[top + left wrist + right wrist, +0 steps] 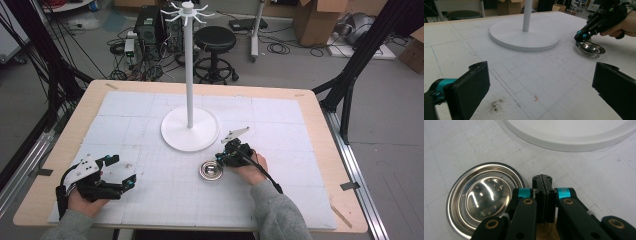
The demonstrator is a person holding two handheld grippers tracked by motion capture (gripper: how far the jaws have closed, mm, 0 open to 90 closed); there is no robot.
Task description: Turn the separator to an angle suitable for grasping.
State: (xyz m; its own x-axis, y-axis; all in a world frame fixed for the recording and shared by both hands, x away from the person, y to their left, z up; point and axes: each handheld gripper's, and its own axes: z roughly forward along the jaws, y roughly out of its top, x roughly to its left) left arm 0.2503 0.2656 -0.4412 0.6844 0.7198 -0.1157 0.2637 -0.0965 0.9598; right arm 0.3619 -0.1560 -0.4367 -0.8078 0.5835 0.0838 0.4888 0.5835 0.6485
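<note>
A small shiny metal dish (211, 170) lies on the white mat in front of the round base of a tall white hook stand (190, 129). My right gripper (223, 157) is shut with nothing between its jaws, its tip just beside the dish's right rim. In the right gripper view the closed jaws (542, 181) sit next to the dish (481, 197), with the stand's base (574, 135) beyond. My left gripper (121, 170) rests open at the left front of the mat. Its view shows the dish (590, 47) and the right gripper (582, 37) farther off.
The stand's pole (189, 65) rises from the base, topped by a ring of hooks. The white gridded mat (280, 115) covers most of the wooden table (320, 145). A stool (215, 40), cables and cardboard boxes stand on the floor beyond the table.
</note>
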